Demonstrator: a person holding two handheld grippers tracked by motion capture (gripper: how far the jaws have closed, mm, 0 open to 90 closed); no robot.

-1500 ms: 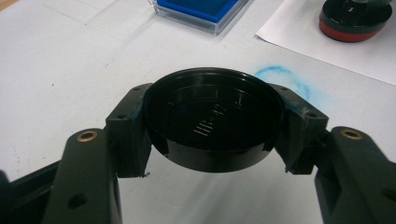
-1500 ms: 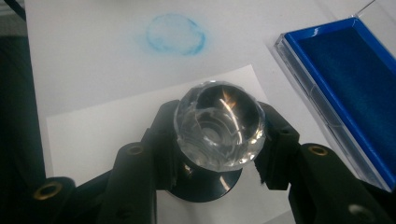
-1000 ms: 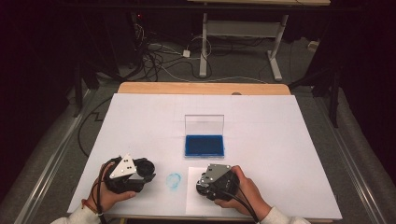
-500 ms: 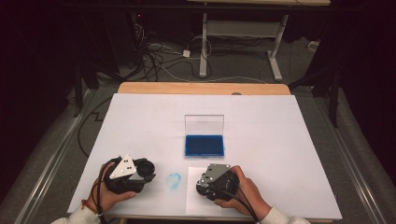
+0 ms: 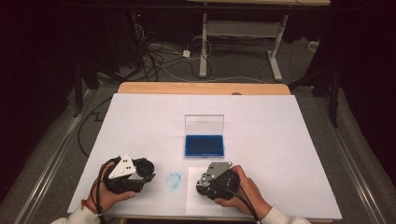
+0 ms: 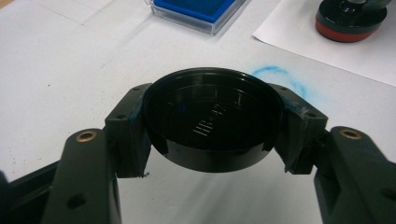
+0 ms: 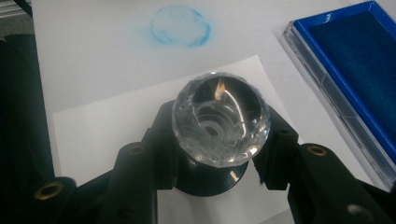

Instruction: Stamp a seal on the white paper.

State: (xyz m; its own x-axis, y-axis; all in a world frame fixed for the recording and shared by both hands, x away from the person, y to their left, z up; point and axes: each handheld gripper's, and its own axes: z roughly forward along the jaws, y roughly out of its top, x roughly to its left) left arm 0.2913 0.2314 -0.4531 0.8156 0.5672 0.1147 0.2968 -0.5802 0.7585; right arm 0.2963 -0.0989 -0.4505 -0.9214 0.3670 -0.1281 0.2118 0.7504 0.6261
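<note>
Your left gripper (image 6: pixel 212 154) has its jaws clenched on the black cap (image 6: pixel 214 123), parked clear. Your right gripper (image 7: pixel 217 184) grips the stamp (image 7: pixel 220 122) below its crystal knob, base down on the paper sheet (image 7: pixel 107 135) beneath the jaws, likely printing.

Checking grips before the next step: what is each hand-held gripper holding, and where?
Left hand-held gripper clamps a round black cap by its rim. Right hand-held gripper grips a stamp below its clear faceted knob.
</note>
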